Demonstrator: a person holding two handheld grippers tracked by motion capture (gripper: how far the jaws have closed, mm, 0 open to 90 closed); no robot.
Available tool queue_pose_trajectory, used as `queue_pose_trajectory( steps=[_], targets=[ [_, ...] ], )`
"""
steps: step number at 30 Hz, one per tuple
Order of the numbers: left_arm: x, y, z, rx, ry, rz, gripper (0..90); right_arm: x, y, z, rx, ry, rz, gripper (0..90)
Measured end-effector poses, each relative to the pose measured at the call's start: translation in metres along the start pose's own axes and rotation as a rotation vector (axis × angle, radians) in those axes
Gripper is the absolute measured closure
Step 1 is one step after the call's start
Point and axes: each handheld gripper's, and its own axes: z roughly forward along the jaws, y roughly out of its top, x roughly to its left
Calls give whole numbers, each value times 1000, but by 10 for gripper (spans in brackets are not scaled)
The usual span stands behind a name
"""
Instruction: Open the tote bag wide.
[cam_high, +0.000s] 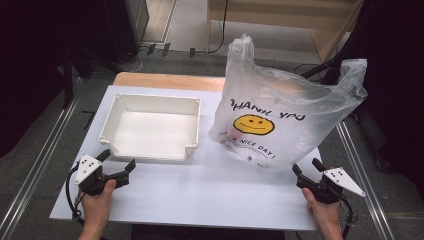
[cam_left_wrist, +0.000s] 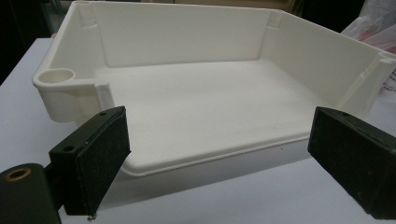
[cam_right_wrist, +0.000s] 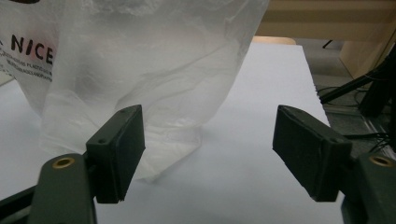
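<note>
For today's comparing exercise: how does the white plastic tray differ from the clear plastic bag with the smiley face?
The white plastic tray is rigid and opaque; the clear plastic bag with the smiley face is soft, crinkled and see-through. The tray sits low and flat, while the bag stands tall with its handles up. The tray is plain; the bag carries printed words. Both rest on the white table, untouched.

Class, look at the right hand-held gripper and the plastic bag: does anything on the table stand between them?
Nothing visible does. The right hand-held gripper faces the plastic bag across bare white table, jaws open and empty.
</note>
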Motion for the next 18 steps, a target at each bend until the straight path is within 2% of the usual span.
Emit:
queue_pose_trajectory(
  steps=[8, 9, 12, 18],
  targets=[
    [0, -1, -1, 7, 3, 4, 68, -1, 1, 3, 6, -2, 19, 259],
    [0, -1, 0, 11, 21, 10, 69, -1, 1, 3, 6, 1, 13, 257],
    [0, -1, 1, 6, 39, 3, 70, 0, 1, 4, 9, 12, 6, 248],
    [0, 0, 2, 8, 36, 13, 70, -1, 2, 6, -10, 16, 9, 242]
  ],
)
